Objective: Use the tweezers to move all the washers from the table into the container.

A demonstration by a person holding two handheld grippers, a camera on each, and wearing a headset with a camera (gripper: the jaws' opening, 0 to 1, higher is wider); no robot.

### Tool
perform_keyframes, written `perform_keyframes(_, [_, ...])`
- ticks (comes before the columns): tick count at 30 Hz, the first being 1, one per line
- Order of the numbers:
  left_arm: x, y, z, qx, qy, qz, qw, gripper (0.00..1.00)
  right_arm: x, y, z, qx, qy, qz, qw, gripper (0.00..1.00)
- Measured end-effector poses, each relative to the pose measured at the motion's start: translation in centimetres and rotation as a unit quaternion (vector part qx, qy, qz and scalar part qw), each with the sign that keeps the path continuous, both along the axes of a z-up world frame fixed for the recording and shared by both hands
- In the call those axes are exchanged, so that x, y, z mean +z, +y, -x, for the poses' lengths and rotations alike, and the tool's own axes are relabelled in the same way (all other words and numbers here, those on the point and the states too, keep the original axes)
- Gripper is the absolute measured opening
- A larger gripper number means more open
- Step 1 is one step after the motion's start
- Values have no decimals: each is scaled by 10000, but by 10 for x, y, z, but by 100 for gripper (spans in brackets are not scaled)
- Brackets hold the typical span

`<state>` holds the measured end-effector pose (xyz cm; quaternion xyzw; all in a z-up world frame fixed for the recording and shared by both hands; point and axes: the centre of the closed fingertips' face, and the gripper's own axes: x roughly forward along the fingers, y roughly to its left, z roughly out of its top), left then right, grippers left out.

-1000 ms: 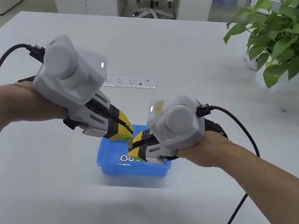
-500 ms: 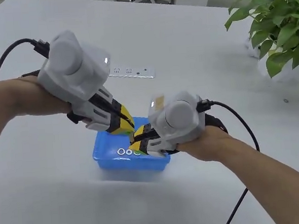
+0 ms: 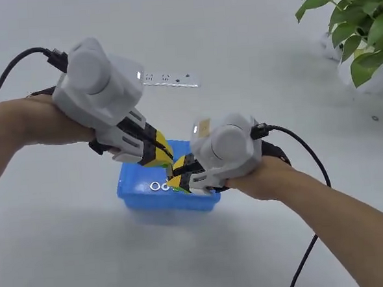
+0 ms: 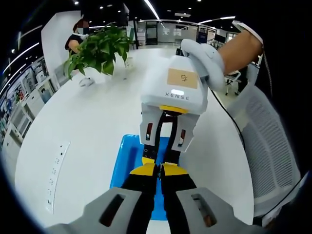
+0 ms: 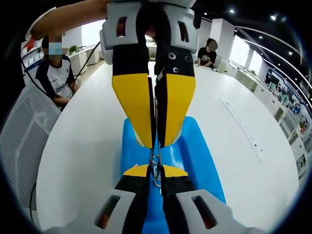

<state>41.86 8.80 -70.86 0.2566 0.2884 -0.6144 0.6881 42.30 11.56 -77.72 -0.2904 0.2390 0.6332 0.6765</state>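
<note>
A blue container [image 3: 137,197] sits on the white table [image 3: 68,255], with a few small metal washers [image 3: 156,186] lying in it. Both grippers meet nose to nose above it. My left gripper [image 3: 160,157] comes from the upper left, my right gripper [image 3: 177,181] from the right. Thin metal tweezers [image 5: 156,158] run between the left gripper's yellow jaws and my right gripper [image 5: 156,171]; both appear shut on them. My left gripper [image 4: 157,170] has its jaws closed together over the container [image 4: 126,156]. The tweezer tips are hidden.
A white power strip [image 3: 169,80] lies behind the container. A potted plant [image 3: 360,22] stands at the far right. A black cable [image 3: 311,240] trails from the right gripper toward the near edge. People sit at the table's far end [image 5: 56,73].
The head camera has tilted, shifting the scene. Both grippers stay joined over the container, with hardly any movement relative to it.
</note>
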Motion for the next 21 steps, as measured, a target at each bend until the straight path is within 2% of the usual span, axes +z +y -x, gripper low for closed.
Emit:
perform_keyframes(9, [-10,2,-6,46,43,-19,10000,6,-10,2,-5,13,57,16,10000,10])
perform_keyframes(12, [-9,1,-8,75,38,24,10000,7,-9,3,-7,-1,89,-48,9999,10])
perform_keyframes(21, [-9,2,-7,79,66,28,9999,7,-9,3,-6,26,76,-22,10000,10])
